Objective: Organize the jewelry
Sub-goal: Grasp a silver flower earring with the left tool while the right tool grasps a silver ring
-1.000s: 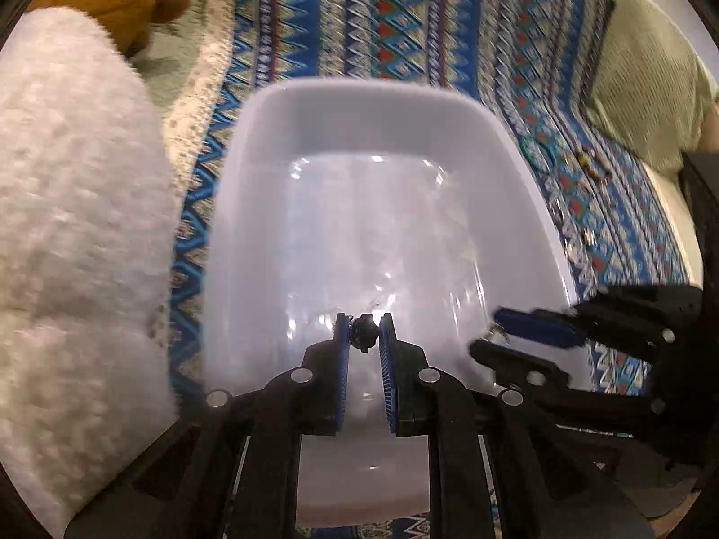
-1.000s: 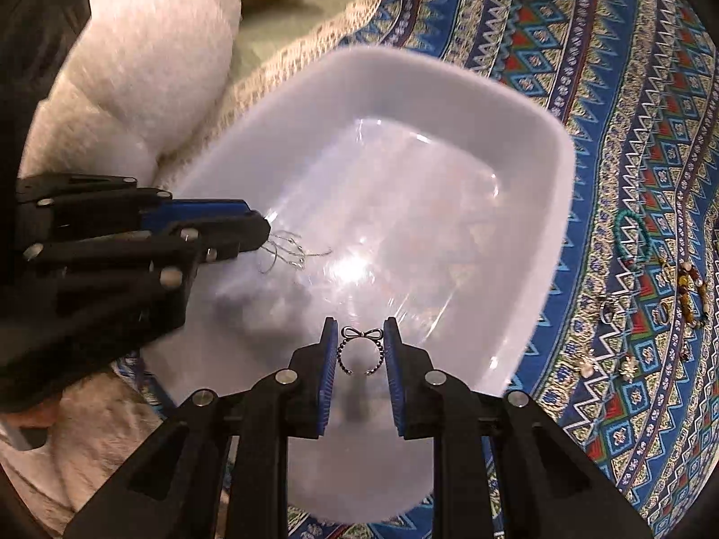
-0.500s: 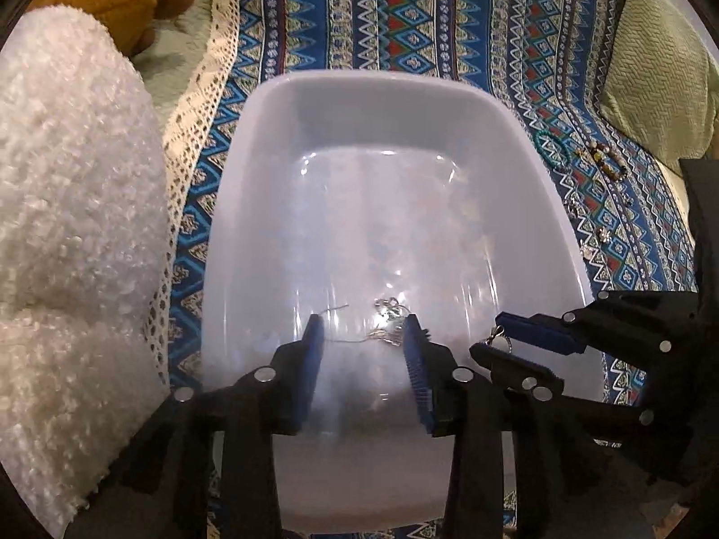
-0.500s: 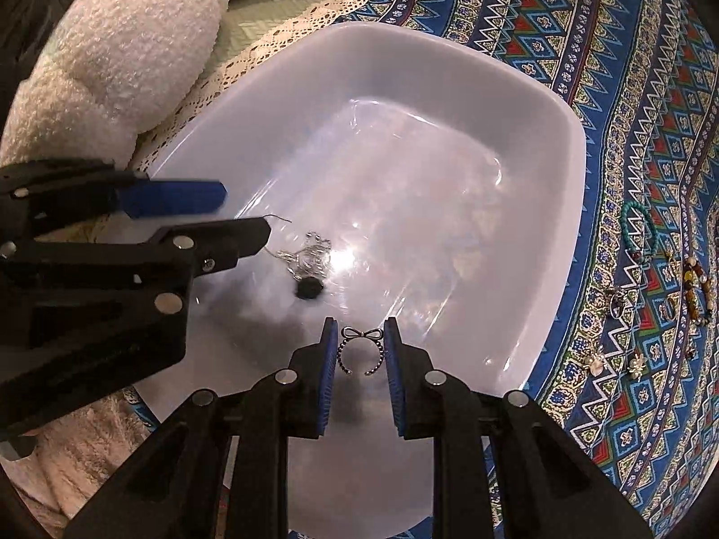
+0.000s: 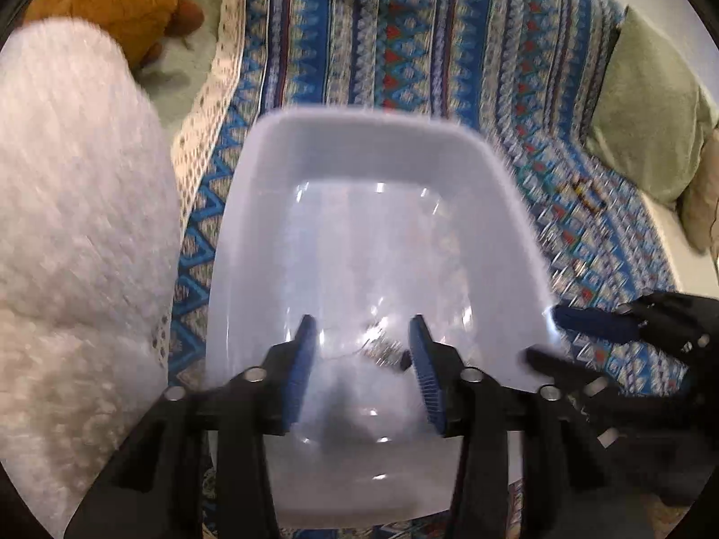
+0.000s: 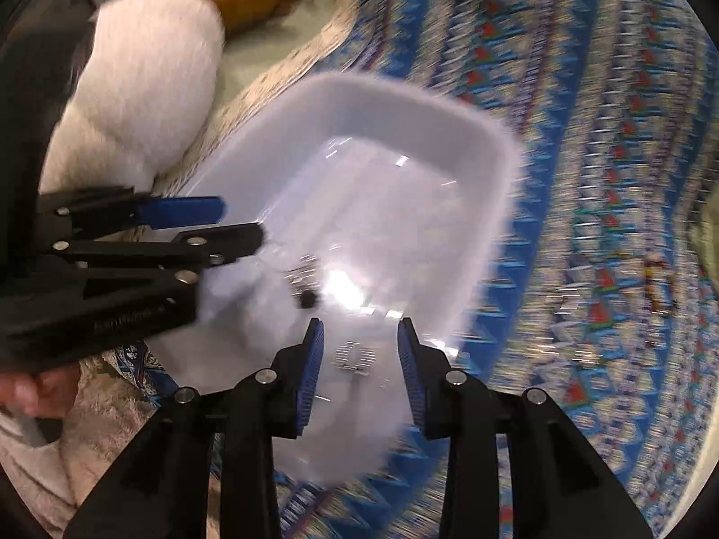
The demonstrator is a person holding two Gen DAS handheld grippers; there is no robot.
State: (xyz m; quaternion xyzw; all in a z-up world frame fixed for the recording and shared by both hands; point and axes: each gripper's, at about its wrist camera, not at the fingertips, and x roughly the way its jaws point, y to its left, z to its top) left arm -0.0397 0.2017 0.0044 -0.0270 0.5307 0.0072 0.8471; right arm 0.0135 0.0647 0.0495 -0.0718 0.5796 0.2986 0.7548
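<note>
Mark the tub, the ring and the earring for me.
tub (image 6: 490,143), right wrist view, far rim.
ring (image 6: 355,356), right wrist view, blurred band.
earring (image 5: 382,350), left wrist view, wire tangle.

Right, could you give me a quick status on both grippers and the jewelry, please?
Left gripper open, empty. Right gripper open, empty. Earrings and ring lie loose in white tray. Nothing in the way.
</note>
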